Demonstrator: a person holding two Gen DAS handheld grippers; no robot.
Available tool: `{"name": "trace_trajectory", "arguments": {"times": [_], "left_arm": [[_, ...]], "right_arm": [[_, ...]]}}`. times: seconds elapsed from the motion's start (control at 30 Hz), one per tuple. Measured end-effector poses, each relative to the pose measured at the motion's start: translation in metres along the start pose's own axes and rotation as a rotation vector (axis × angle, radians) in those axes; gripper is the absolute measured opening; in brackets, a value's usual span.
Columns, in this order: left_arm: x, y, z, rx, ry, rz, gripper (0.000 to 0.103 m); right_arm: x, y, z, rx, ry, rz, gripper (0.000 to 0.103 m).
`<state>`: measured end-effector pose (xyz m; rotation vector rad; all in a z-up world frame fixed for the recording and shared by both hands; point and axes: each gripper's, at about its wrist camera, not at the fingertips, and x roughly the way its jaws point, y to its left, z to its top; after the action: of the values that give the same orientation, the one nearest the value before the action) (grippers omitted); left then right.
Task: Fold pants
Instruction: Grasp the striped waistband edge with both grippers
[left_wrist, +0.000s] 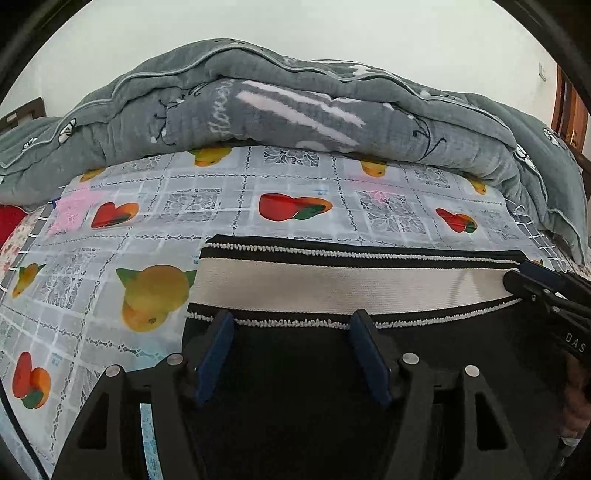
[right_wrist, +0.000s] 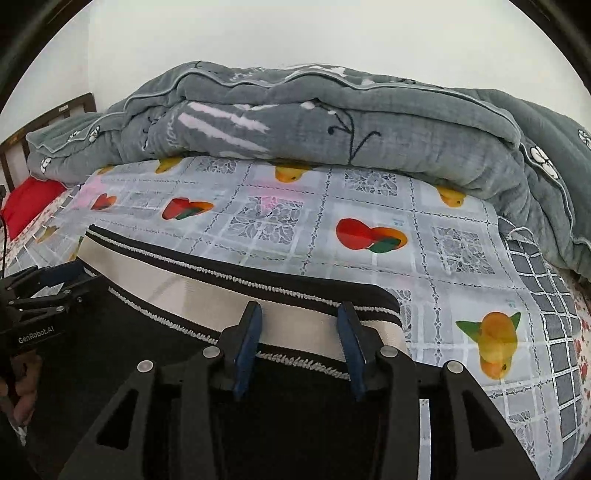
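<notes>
Both your grippers, left gripper (left_wrist: 291, 325) and right gripper (right_wrist: 299, 317), sit spread apart over the pants (left_wrist: 295, 369) waistband (left_wrist: 332, 280), gripping nothing.

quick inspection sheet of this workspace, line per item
surface: bed under a fruit-print cover, mostly bare beyond the pants
job's things: black pants lying flat, cream waistband along the far edge
clutter: grey quilt heaped behind; red cushion at far left
grippers: left hand-held gripper and right hand-held gripper both open over the waistband, nothing pinched
cables: thin dark cord at the right view's left edge
surroundings: plain pale wall, wooden bed frame
</notes>
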<state>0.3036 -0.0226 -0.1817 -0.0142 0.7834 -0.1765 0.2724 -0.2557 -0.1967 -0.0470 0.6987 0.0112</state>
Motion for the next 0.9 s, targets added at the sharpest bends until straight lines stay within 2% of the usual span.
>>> {"name": "trace_trajectory", "arguments": {"times": [0.9], "left_arm": [[0.031, 0.009, 0.028, -0.006, -0.003, 0.003, 0.066]], "right_arm": [[0.031, 0.006, 0.026, -0.027, -0.017, -0.029, 0.045]]}}
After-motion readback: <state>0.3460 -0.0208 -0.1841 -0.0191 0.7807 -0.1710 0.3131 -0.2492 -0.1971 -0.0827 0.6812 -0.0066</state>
